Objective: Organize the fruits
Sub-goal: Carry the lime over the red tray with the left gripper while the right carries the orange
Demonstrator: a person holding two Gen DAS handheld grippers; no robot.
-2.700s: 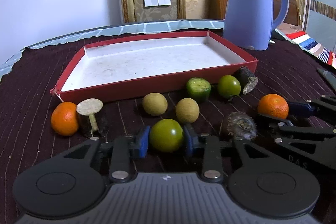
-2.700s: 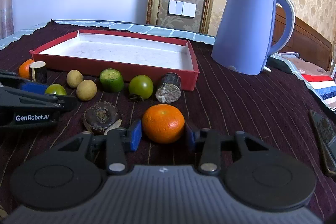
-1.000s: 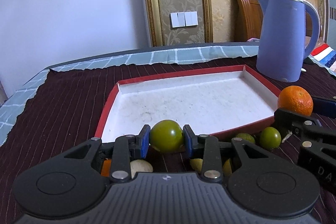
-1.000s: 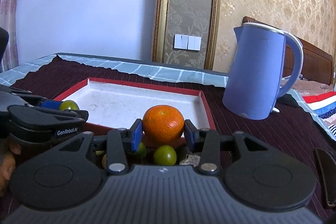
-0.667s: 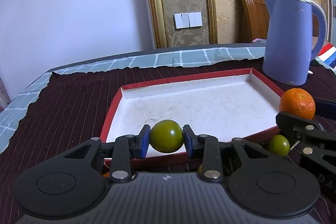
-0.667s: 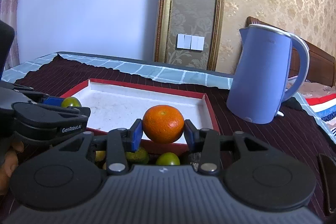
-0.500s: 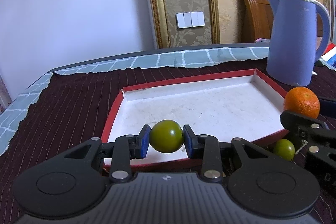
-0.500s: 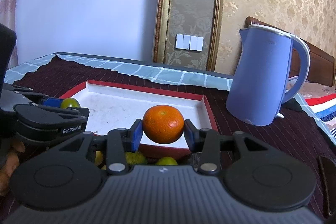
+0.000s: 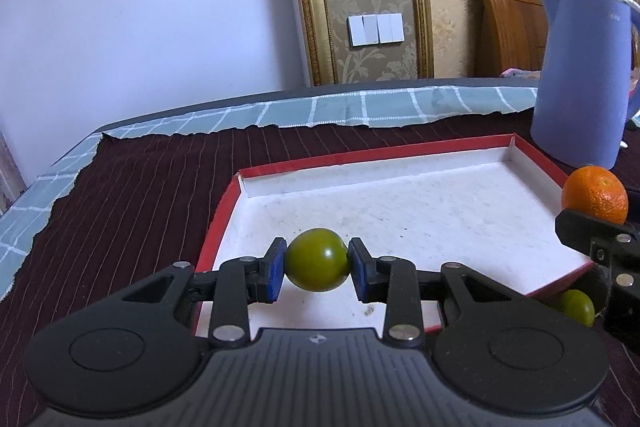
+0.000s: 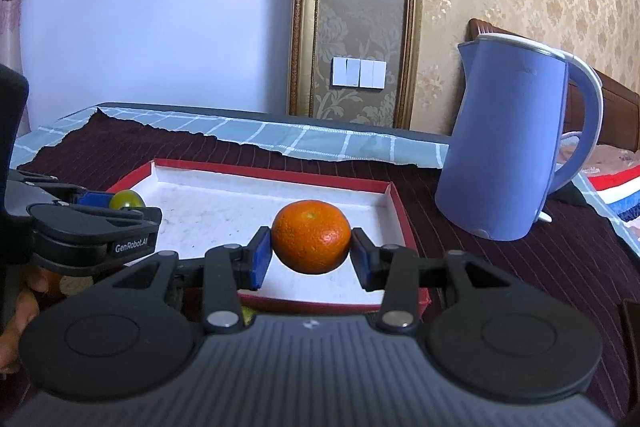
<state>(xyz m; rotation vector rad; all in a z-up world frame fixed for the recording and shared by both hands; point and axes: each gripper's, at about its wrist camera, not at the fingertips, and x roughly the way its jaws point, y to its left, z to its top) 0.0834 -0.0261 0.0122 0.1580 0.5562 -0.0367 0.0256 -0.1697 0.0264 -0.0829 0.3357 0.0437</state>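
1. Presently: left gripper (image 9: 316, 261) clamps the green fruit (image 9: 317, 259) between its blue pads, above the red tray (image 9: 360, 155) near its front left corner.
2. Right gripper (image 10: 311, 254) clamps the orange (image 10: 311, 242) above the tray's front right corner.

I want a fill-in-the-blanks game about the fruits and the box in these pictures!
1. The left gripper has its jaws closed on a small ____ fruit.
2. The right gripper holds an ____ over the tray.
3. The tray has a white floor and a ____ rim.
4. Beside the tray stands a ____ kettle.

Missing words: green; orange; red; blue
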